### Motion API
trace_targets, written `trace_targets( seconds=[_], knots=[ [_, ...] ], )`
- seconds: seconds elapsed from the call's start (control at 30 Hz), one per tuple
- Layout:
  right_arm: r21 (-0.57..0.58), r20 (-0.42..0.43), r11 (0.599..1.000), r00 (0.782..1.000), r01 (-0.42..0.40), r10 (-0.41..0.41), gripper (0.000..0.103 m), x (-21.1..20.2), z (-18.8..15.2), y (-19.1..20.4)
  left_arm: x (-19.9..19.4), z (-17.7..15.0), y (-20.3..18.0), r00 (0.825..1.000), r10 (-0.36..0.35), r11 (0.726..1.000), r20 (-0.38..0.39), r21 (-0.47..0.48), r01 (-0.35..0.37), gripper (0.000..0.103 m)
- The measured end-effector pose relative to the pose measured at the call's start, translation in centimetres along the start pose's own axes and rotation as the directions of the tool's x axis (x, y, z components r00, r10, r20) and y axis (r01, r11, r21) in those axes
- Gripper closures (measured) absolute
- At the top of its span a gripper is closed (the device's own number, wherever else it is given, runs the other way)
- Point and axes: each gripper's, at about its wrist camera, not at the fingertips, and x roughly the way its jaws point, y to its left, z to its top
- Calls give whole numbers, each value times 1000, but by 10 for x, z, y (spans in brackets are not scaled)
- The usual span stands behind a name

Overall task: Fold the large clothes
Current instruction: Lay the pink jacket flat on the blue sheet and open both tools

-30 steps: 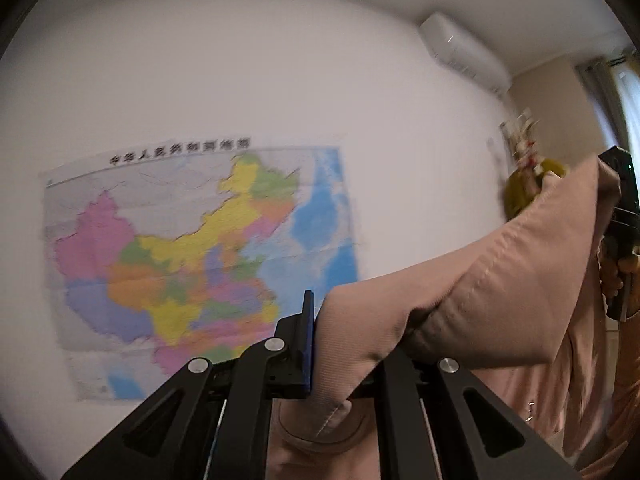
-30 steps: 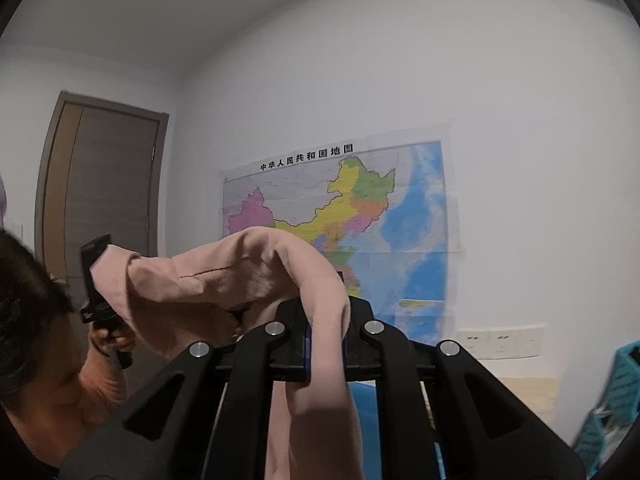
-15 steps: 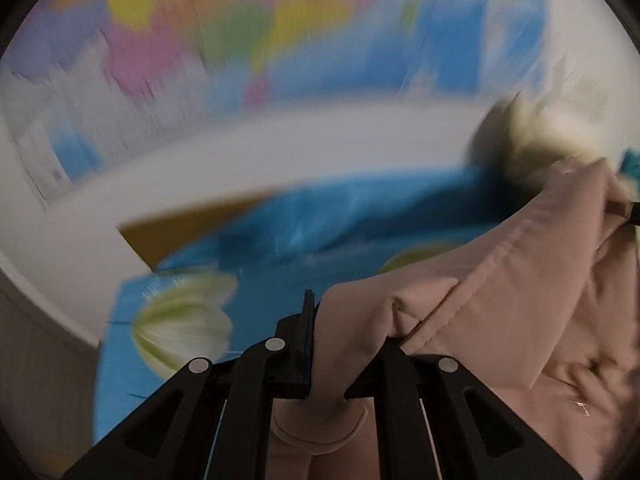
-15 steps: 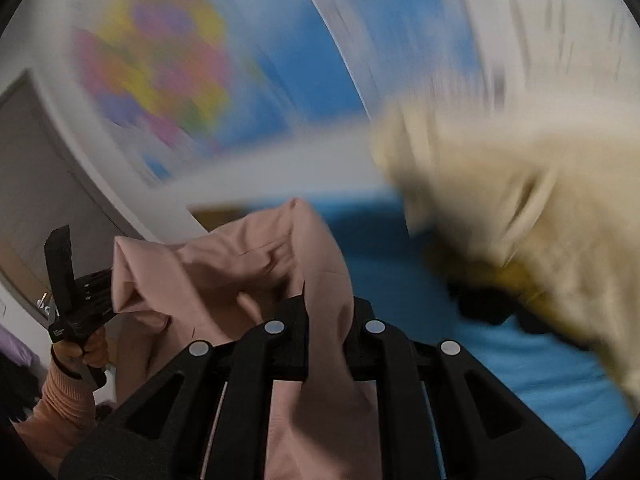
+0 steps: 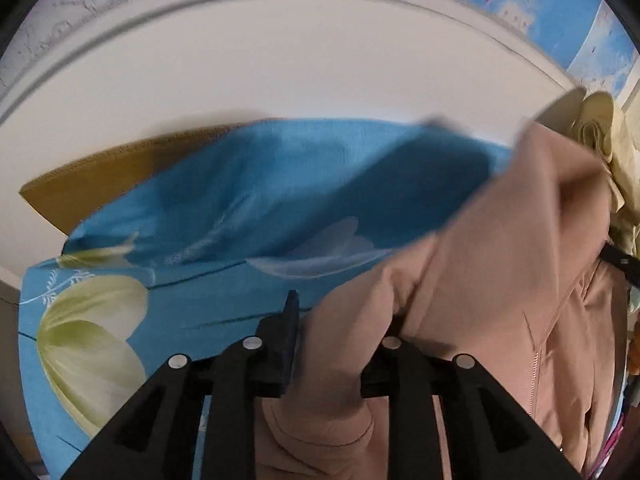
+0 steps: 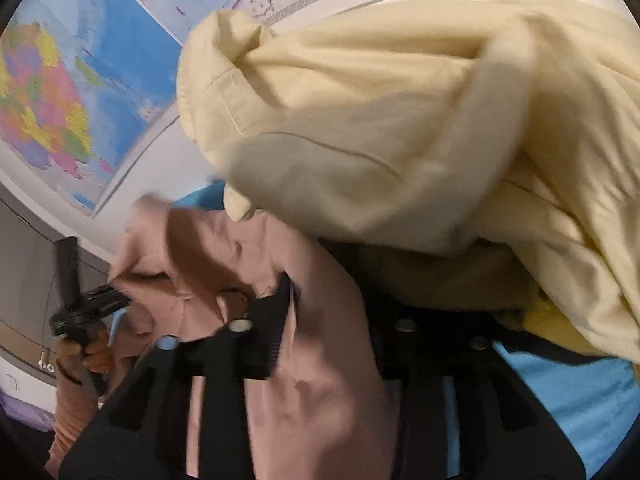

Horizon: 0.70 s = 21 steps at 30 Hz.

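A pink zip-up garment (image 5: 500, 280) hangs between both grippers over a bed with a blue floral sheet (image 5: 224, 216). My left gripper (image 5: 340, 332) is shut on a fold of its edge, cloth bulging between the fingers. My right gripper (image 6: 332, 304) is shut on another part of the same pink garment (image 6: 320, 360), which drapes over its fingers. In the right wrist view the left gripper (image 6: 80, 304) shows at far left, held in a hand, with pink cloth stretched to it.
A pile of cream-yellow clothing (image 6: 420, 132) lies on the bed just ahead of my right gripper, also at the right edge of the left wrist view (image 5: 608, 152). A white wall (image 5: 280, 60) with a colourful map (image 6: 48, 92) backs the bed.
Both grippers have swung down from facing the wall map to facing the bed, carrying the pink garment down with them. Both stay shut on it.
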Motion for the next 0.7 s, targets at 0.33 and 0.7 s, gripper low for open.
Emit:
trace_targets(
  seconds=[0.33, 0.7],
  knots=[
    [-166, -71, 985, 996, 41, -53, 18, -99, -128, -18, -89, -70, 27, 963, -191, 980, 187, 91, 177, 36],
    [-185, 19, 976, 993, 119, -117, 100, -157, -138, 6, -95, -140, 52, 971, -175, 983, 160, 82, 164, 36]
  ],
)
